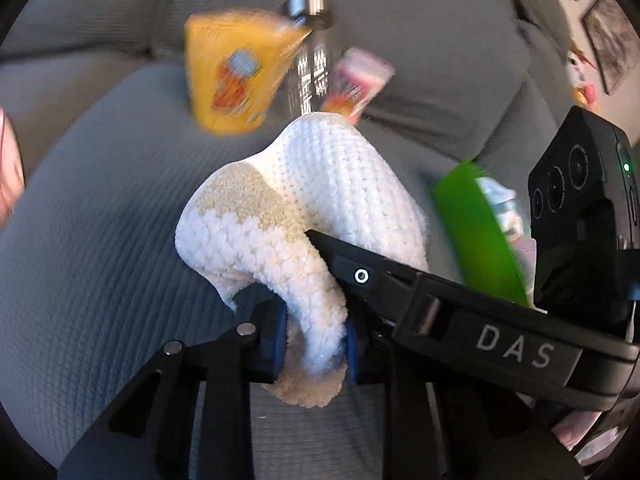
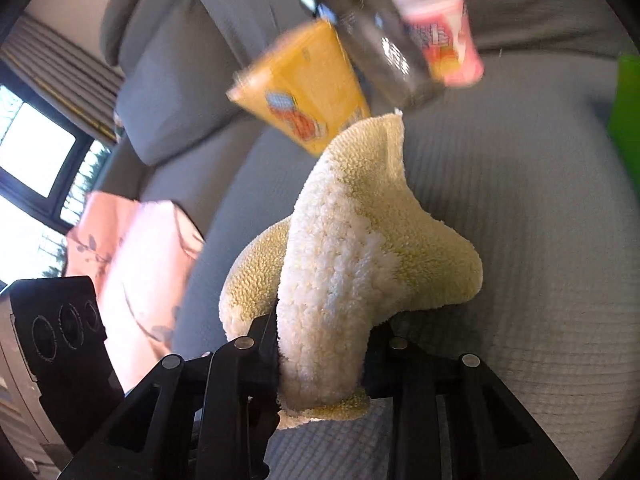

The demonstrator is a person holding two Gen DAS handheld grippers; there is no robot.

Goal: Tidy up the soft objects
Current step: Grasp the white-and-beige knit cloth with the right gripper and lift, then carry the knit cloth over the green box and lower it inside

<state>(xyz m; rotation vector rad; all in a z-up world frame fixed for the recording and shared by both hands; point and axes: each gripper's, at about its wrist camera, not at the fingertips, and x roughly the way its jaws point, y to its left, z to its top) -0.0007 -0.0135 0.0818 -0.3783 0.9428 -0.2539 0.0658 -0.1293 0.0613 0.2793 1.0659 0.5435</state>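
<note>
A fluffy white and beige sock (image 1: 320, 200) is bunched up over the grey sofa seat (image 1: 100, 220). My left gripper (image 1: 316, 340) is shut on its lower end, blue pads pressing both sides. One black finger (image 1: 360, 276) of the right gripper reaches in from the right and touches the same bundle. In the right wrist view, the right gripper (image 2: 320, 356) is shut on the sock (image 2: 344, 248), which rises between its jaws; a beige fold shows behind it. Whether this is one sock or a pair I cannot tell.
A yellow box (image 1: 232, 76), a dark bottle (image 1: 312, 64) and a pink packet (image 1: 356, 84) lie against the sofa back, blurred. A green packet (image 1: 476, 232) is at the right. A pink floral cloth (image 2: 136, 268) lies on the seat's left, near a window (image 2: 32, 160).
</note>
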